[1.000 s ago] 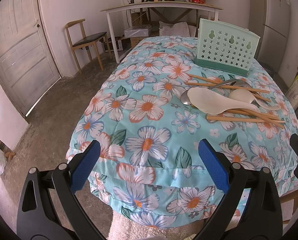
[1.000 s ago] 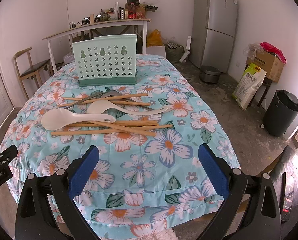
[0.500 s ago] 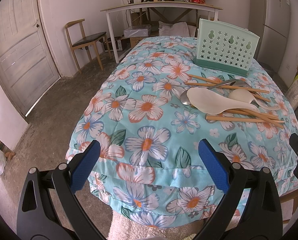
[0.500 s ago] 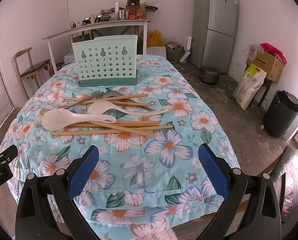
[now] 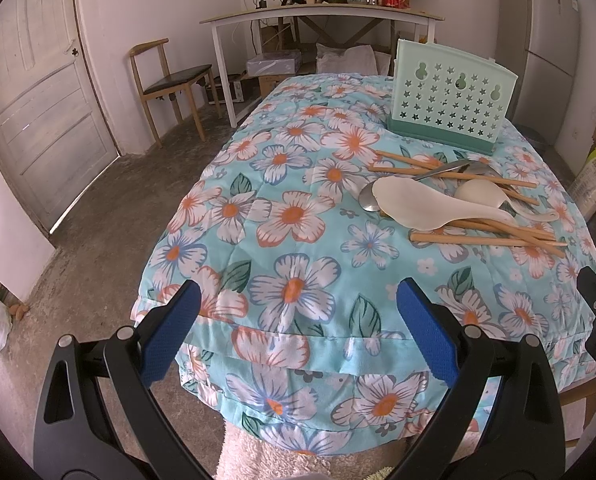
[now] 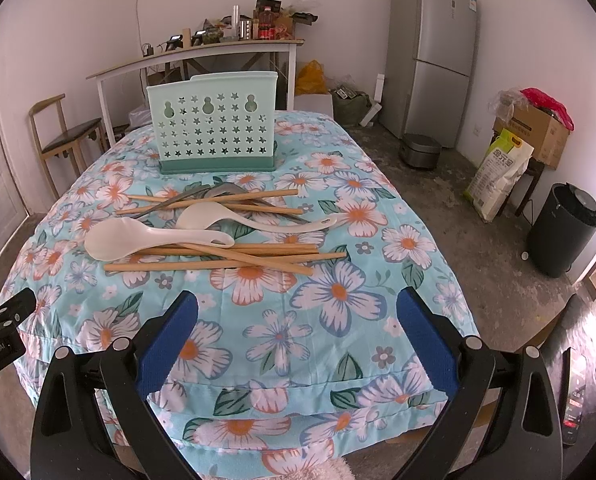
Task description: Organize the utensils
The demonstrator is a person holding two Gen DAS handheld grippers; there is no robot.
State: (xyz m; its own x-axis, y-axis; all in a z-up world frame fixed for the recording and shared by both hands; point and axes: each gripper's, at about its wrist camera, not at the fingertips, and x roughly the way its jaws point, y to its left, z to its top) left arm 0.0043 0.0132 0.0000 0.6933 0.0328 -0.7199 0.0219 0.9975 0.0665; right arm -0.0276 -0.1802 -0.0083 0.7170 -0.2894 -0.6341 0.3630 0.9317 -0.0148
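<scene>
Utensils, wooden chopsticks (image 6: pixel 226 266), white plastic spoons (image 6: pixel 154 238) and metal spoons (image 6: pixel 214 194), all lie loose mid-quilt before the empty-looking green perforated holder (image 6: pixel 214 132); left gripper (image 5: pixel 298 332) and right gripper (image 6: pixel 294 332) spread wide, nothing sorted.

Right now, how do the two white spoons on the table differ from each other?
The nearer white spoon has a broader bowl and a short, thick handle; the farther white spoon has a smaller bowl and a long, thin handle. The nearer one lies across the front chopsticks, while the farther one sits between the two chopstick bunches. Both are plain white, lying flat with bowls pointing left in the right wrist view.
</scene>
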